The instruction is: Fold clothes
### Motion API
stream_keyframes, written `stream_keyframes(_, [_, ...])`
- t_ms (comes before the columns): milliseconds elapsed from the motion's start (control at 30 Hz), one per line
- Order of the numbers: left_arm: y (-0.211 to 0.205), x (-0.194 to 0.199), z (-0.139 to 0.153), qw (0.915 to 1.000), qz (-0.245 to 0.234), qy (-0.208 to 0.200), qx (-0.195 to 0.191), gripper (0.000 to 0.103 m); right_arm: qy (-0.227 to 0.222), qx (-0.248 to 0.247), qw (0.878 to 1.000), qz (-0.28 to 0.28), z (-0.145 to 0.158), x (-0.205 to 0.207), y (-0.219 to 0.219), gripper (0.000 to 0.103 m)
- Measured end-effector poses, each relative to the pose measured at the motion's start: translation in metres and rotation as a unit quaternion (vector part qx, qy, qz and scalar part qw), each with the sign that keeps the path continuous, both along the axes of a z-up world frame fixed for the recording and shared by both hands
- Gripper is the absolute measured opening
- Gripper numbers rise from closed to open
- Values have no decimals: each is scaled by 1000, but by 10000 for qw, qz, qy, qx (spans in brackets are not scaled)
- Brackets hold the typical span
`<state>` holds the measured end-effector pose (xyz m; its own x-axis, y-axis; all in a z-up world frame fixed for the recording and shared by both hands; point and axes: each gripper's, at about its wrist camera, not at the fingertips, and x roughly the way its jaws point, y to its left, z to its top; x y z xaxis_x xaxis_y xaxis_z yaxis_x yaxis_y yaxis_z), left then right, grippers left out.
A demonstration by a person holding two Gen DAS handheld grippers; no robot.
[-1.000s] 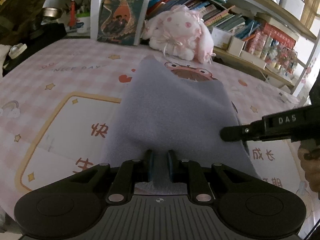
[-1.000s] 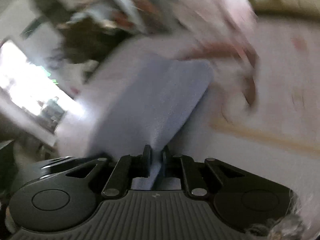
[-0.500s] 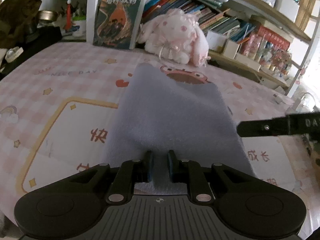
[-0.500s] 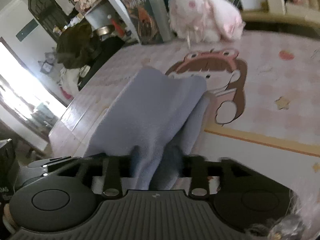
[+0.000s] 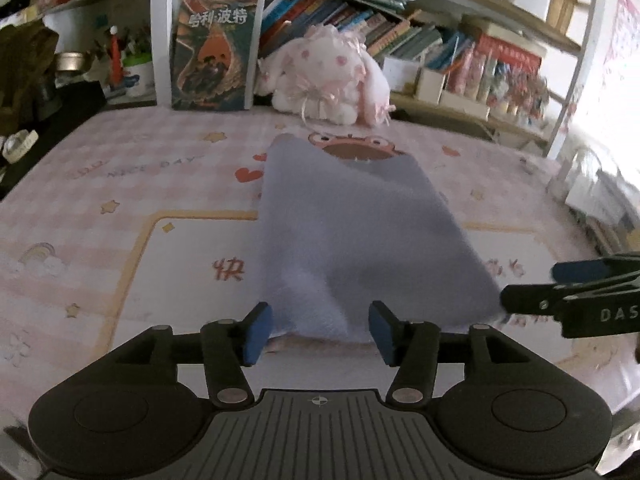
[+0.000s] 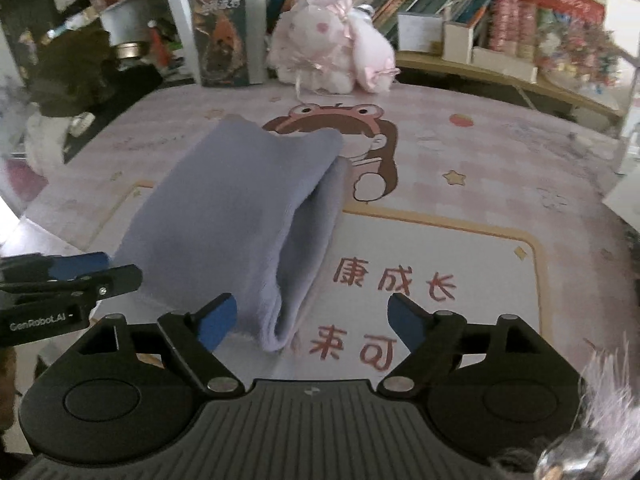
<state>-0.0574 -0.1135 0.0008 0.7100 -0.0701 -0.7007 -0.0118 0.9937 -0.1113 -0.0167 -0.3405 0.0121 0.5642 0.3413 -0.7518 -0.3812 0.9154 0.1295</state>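
Note:
A lavender-grey fleece cloth [image 5: 352, 236] lies folded on the pink cartoon-print mat [image 5: 120, 184]; it also shows in the right wrist view [image 6: 248, 216], doubled over with its open side to the right. My left gripper [image 5: 320, 332] is open, its blue pads either side of the cloth's near edge, holding nothing. My right gripper [image 6: 312, 316] is open at the cloth's near right corner, empty. The right gripper shows in the left wrist view [image 5: 568, 292], the left gripper in the right wrist view [image 6: 72, 276].
A pink-and-white plush bunny [image 5: 328, 76] sits at the mat's far edge against a bookshelf [image 5: 400, 36]. An upright book [image 5: 214, 52] stands left of it. Dark items [image 5: 36, 80] crowd the far left. The mat [image 6: 480, 184] stretches to the right of the cloth.
Both grippers were shut on the cloth's near edge; both have opened and let it go. The cloth now lies flat and folded on the mat. The right view is no longer blurred.

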Motion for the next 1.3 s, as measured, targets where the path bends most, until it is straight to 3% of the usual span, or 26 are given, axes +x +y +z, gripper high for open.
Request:
stream_keyframes(333, [27, -13, -8, 9991, -373, 205, -33, 71, 160, -295, 9979, -555, -6, -36, 27, 86])
stream_keyframes(700, [44, -20, -13, 9970, -658, 416, 33, 80, 363, -493, 9950, -782, -14, -54, 54, 86])
stream_keyframes(933, [53, -14, -14, 9953, -771, 559, -201, 82, 450, -579, 9945, -745, -16, -53, 64, 87])
stream_keyframes(1167, [74, 7, -8, 9936, -390, 466, -955, 82, 432, 122, 9939, -1004, -7, -37, 46, 87])
stream_keyframes(1300, [79, 24, -11, 9924, -205, 447, -1128, 82, 664, 479, 9897, -1176, -6, -15, 36, 87])
